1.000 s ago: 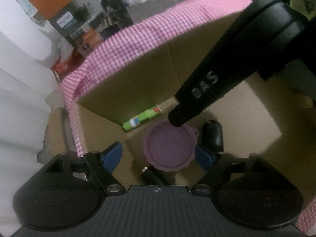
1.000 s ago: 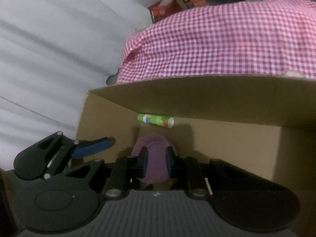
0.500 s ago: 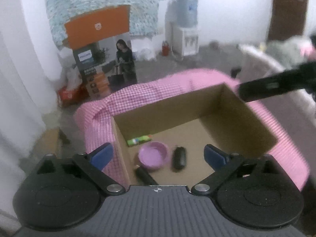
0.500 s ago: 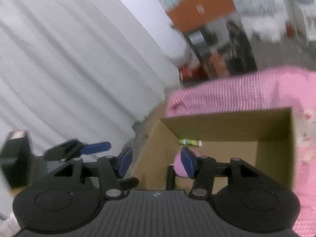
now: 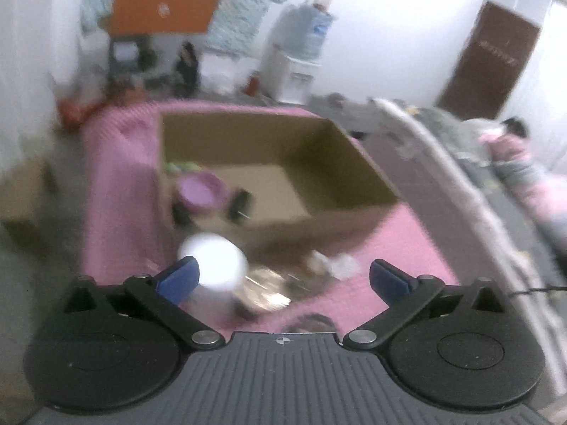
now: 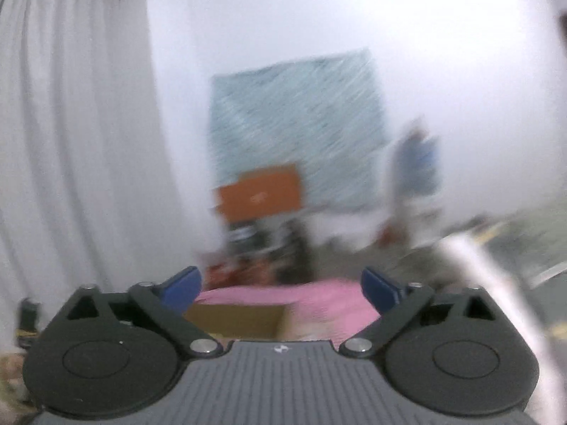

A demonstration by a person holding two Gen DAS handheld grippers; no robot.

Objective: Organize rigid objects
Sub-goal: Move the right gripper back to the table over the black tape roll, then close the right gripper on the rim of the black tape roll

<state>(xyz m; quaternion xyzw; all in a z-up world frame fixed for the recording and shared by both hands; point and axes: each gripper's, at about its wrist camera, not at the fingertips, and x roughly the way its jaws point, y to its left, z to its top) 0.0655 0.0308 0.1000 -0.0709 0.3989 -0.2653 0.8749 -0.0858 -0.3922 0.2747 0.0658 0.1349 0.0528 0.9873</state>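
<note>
Because both views are smeared by motion, the small things on the pink checked cloth [image 5: 117, 184] before the left gripper [image 5: 283, 276] are hard to name: a white round object [image 5: 216, 262] and some shiny pieces [image 5: 265, 290]. The cardboard box [image 5: 354, 163] holds a purple bowl [image 5: 200, 191], a green tube [image 5: 180, 167] and 2 dark items [image 5: 241, 203], all blurred. The left fingers [image 5: 179, 276] are opening wide with nothing between them, tilted down. The right gripper [image 6: 281, 288] points nearly level, its fingers opening, empty, the box's edge [image 6: 234, 320] mostly hidden below.
</note>
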